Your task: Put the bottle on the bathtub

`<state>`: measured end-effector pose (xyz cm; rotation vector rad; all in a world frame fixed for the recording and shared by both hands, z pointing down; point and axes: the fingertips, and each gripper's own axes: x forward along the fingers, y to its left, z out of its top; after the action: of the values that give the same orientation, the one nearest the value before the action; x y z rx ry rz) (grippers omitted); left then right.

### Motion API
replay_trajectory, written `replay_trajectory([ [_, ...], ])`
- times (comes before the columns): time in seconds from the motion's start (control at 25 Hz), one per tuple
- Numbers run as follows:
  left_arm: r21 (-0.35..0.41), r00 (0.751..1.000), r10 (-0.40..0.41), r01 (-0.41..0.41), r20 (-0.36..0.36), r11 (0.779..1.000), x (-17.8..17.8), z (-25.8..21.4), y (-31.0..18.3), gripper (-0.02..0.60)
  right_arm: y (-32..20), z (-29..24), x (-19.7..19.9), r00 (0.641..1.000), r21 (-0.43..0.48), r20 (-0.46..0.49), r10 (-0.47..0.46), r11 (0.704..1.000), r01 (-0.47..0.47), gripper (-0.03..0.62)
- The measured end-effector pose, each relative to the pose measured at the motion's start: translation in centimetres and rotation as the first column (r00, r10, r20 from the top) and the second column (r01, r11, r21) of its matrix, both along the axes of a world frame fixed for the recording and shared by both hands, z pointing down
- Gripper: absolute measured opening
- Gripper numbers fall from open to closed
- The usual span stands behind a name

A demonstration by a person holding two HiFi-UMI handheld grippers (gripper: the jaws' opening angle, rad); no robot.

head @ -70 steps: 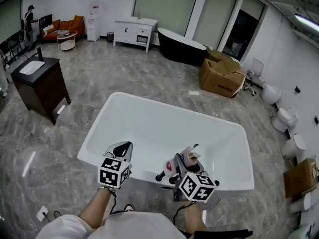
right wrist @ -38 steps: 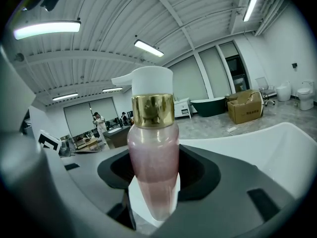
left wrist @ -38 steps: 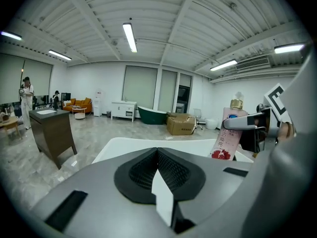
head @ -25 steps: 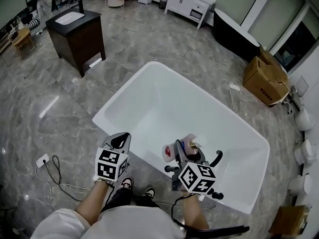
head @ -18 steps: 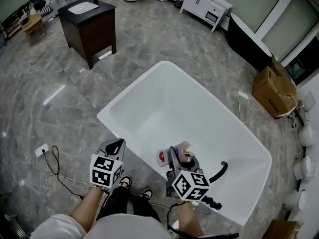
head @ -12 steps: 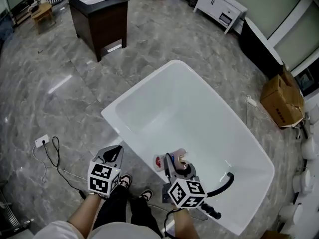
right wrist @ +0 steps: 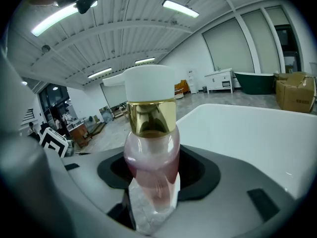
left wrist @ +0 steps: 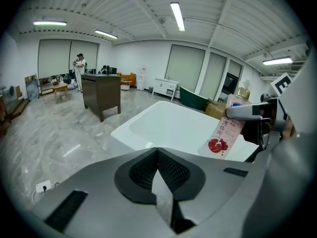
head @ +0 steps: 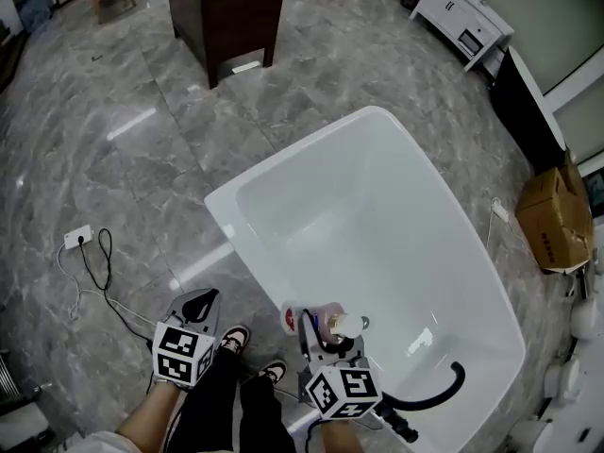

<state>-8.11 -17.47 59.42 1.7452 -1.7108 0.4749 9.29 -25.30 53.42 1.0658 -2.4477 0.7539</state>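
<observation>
Pink, see-through plastic makes up the bottle (right wrist: 151,157), and we see a shiny gold collar (right wrist: 151,118) at its neck under a broad white cap (right wrist: 148,83). From the left gripper view the bottle (left wrist: 227,133) shows a pale label with small print and a red fruit picture near its base. It hangs tilted, base low and cap high.

Our right gripper (head: 328,343) has it clamped. The jaws stand wide, one on each side of the pink body, and nothing else sits between them. In the head view the bottle (head: 326,317) lies crosswise, red end to the left and white cap to the right. It is held in the air over the near rim of the white bathtub (head: 222,201). We cannot tell whether it touches that rim.

Our left gripper (head: 193,302) sits well to the left over the grey marble floor (head: 142,159), its jaws pressed together on nothing.

Farther out we see a dark wooden cabinet (head: 226,8), a cardboard box (head: 557,220) and a white socket with its cable (head: 80,243).
</observation>
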Motion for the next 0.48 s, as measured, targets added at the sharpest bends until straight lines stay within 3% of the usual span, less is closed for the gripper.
replay_trajectory([
  [0.48, -0.009, 0.996, -0.090, 0.090, 0.005, 0.996, -3.2, 3.3, 0.3, 0.015, -1.1, 3.7, -2.1, 0.999, -0.019, -0.019, -0.031, 0.999, 0.031, 0.239],
])
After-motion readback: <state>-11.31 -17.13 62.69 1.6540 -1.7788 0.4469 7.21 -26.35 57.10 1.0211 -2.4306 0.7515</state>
